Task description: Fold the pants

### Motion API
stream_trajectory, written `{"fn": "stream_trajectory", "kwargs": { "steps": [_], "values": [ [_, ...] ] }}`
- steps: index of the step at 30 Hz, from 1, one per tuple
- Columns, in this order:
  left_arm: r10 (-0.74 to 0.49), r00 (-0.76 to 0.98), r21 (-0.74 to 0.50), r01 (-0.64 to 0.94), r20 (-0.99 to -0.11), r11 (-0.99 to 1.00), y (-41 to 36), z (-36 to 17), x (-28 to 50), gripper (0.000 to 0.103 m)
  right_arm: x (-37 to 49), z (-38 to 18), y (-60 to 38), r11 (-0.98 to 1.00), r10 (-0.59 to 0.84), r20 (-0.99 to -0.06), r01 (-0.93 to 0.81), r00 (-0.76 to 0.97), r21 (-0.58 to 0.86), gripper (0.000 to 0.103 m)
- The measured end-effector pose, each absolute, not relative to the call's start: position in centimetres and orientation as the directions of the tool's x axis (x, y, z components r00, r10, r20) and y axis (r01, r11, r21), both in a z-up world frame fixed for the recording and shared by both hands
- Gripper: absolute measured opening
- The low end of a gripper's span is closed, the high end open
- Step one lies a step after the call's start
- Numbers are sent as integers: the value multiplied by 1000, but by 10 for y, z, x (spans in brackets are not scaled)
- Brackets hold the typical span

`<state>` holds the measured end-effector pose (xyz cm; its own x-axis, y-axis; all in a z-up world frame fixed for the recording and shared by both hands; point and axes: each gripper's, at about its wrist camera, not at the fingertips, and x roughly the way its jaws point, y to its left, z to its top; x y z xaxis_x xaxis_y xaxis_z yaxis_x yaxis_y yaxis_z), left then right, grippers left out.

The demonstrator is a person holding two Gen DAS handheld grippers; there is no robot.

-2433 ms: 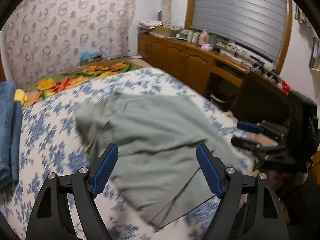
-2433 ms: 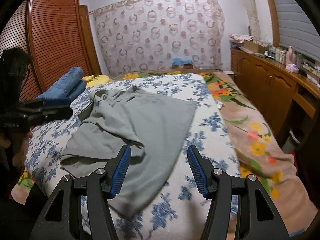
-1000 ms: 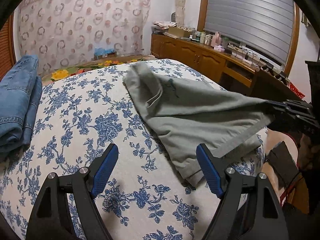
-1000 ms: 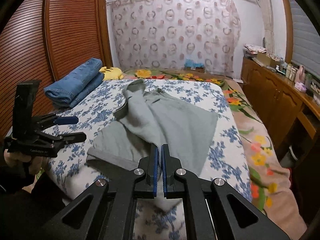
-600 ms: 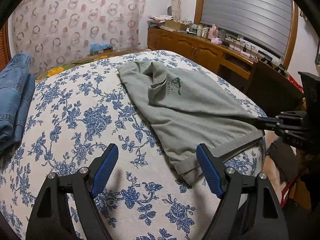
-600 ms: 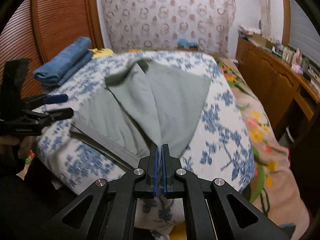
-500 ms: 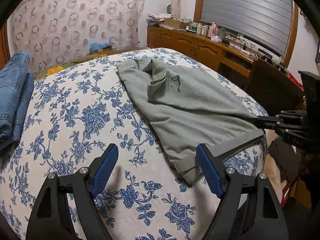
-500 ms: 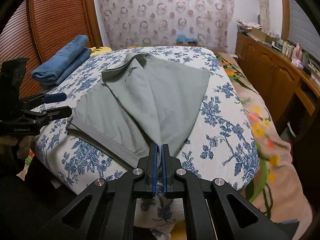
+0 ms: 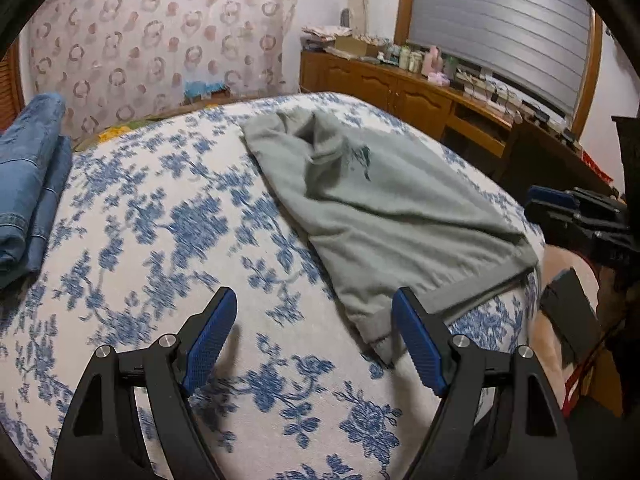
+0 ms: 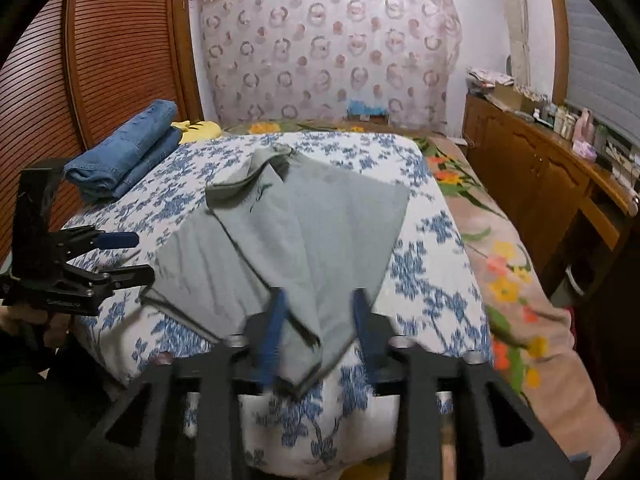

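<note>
Grey-green pants point(image 9: 400, 216) lie spread and partly folded on the blue-flowered bed cover point(image 9: 160, 240). My left gripper point(image 9: 314, 300) hovers open over the cover, its right finger just beside the pants' hem corner, nothing between its pads. In the right wrist view the pants point(image 10: 312, 232) run toward me. My right gripper point(image 10: 320, 300) is blurred and its jaws are opening, with the near corner of the pants lying loose between them at the bed's edge. Each gripper also shows in the other's view: the right gripper point(image 9: 534, 200) and the left gripper point(image 10: 142, 256).
Folded blue jeans point(image 10: 124, 156) and a yellow plush point(image 10: 198, 130) sit at the bed's far left. A flowered blanket point(image 10: 504, 280) covers the bed's right side. A wooden cabinet point(image 10: 532, 168) with clutter stands along the right wall, slatted wardrobe doors point(image 10: 120, 60) on the left.
My right gripper, shut on the pants' corner before, has parted its jaws and the corner now lies loose at the bed's edge. The left gripper stays open in place.
</note>
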<state>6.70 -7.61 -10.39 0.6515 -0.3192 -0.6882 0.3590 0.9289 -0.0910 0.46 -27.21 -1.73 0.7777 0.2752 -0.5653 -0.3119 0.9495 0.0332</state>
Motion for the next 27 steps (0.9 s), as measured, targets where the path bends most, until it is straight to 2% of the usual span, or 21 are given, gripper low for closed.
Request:
{"fn": "stream_trajectory", "kwargs": {
  "steps": [13, 27],
  "values": [
    [-252, 733, -86, 257, -632, 963, -37, -82, 74, 81, 58, -14, -233, 925, 324, -557, -381, 765, 15, 44],
    [-234, 751, -98, 222, -618, 970, -17, -82, 75, 81, 102, -12, -194, 894, 357, -614, -448, 704, 7, 45]
  ]
}}
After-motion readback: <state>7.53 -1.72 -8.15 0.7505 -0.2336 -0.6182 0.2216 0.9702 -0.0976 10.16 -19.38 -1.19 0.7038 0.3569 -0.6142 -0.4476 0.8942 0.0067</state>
